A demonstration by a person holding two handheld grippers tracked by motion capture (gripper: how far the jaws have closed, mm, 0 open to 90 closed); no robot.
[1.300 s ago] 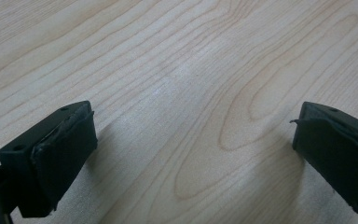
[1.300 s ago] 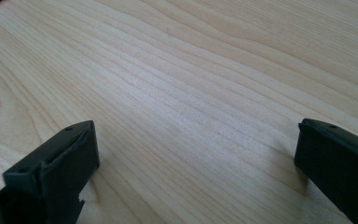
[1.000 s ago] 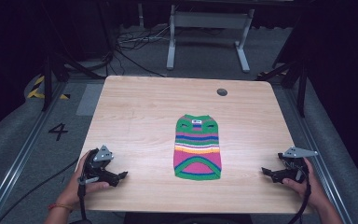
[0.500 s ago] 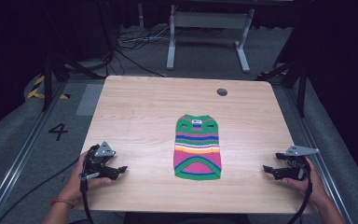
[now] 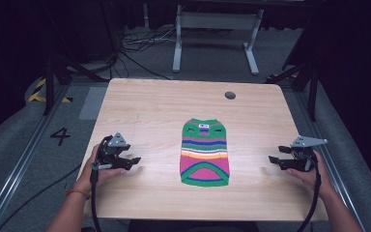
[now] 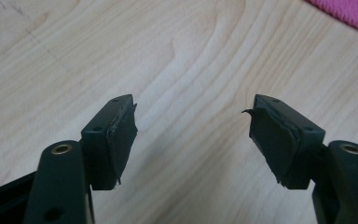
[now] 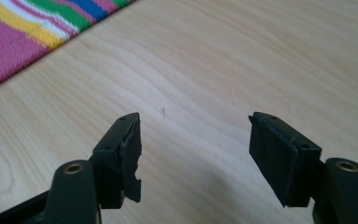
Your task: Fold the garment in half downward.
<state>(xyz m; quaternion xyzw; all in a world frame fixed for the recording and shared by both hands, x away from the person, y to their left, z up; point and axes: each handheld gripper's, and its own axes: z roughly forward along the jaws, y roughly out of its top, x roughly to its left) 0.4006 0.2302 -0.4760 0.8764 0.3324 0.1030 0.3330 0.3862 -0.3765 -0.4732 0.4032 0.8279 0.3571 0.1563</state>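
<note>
Where grey floor [image 5: 38,159] surrounds it, the wooden table [image 5: 149,116] bears a striped sweater [image 5: 205,152].

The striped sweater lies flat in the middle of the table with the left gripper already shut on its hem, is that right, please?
Not quite: the left gripper is open and empty, apart from the striped sweater, as the high view shows. The sweater does lie flat mid-table.

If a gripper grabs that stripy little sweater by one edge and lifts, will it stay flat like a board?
Probably not. The stripy sweater looks knitted and lies limp and flat on the table, so it would likely droop and fold. It seems thin, so probably light. Pushed, its yarn may bunch up rather than slide.
</note>
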